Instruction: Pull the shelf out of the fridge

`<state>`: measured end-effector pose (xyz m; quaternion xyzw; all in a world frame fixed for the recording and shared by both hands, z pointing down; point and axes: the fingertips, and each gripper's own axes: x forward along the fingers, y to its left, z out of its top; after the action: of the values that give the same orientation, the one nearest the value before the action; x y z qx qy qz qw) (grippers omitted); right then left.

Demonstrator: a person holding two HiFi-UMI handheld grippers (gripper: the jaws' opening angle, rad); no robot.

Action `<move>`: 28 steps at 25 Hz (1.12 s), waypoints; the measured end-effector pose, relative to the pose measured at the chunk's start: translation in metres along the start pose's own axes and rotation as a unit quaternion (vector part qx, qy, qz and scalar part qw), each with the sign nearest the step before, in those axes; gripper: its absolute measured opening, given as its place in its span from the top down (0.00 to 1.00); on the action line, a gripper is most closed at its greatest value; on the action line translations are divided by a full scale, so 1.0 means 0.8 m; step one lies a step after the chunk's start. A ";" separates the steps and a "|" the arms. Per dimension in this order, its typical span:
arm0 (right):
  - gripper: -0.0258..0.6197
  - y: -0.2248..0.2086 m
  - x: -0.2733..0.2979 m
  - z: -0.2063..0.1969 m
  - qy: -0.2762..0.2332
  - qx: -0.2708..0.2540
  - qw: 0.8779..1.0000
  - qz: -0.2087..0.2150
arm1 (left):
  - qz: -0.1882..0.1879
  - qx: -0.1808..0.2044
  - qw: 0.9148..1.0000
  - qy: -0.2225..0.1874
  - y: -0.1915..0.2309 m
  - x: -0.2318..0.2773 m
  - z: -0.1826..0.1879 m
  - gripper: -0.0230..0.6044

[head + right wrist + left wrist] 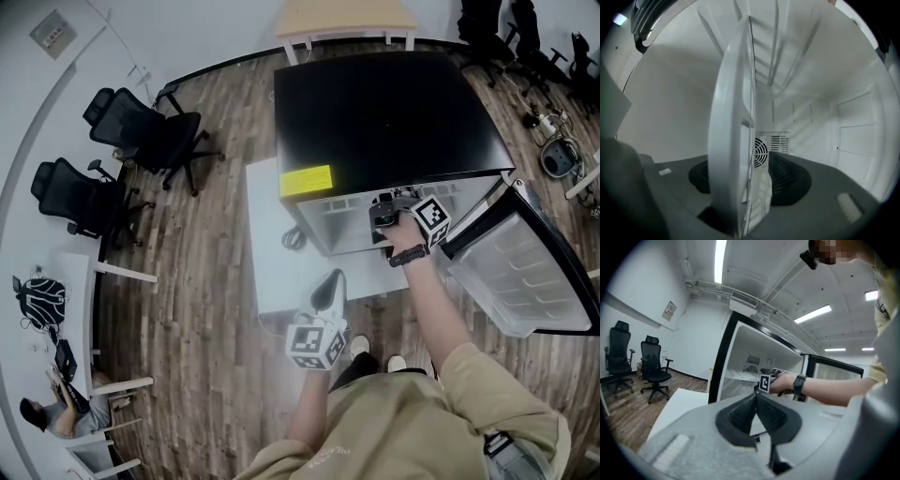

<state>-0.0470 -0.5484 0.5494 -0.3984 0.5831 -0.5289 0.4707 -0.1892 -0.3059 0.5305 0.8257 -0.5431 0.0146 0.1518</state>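
Right gripper has its jaws partway closed on the front edge of the white shelf, a pad snug against each side, so it's got hold of it. The shelf is still inside the fridge, and past it you can see the round vent grille on the back wall. Left gripper is empty, with its tips touching. It's hanging back low in front of the fridge, over a white table. The fridge door is swung wide open off to the right. Wood floor all round, and a couple of black office chairs off to the left.
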 end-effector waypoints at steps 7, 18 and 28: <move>0.81 0.000 0.007 0.008 -0.033 0.001 0.999 -0.010 | 0.000 -0.005 1.000 -0.003 -0.004 -0.002 0.000 0.96; 0.83 0.000 0.003 0.003 -0.023 0.021 0.999 -0.022 | -0.008 -0.006 1.000 -0.006 -0.028 -0.018 -0.001 0.96; 0.83 0.004 -0.017 0.000 -0.019 0.021 0.999 -0.015 | -0.002 -0.006 1.000 -0.015 -0.038 -0.039 0.001 0.96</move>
<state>-0.0439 -0.5345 0.5481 -0.4071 0.5571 -0.5402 0.4818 -0.1745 -0.2671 0.5163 0.8263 -0.5433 -0.0014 0.1485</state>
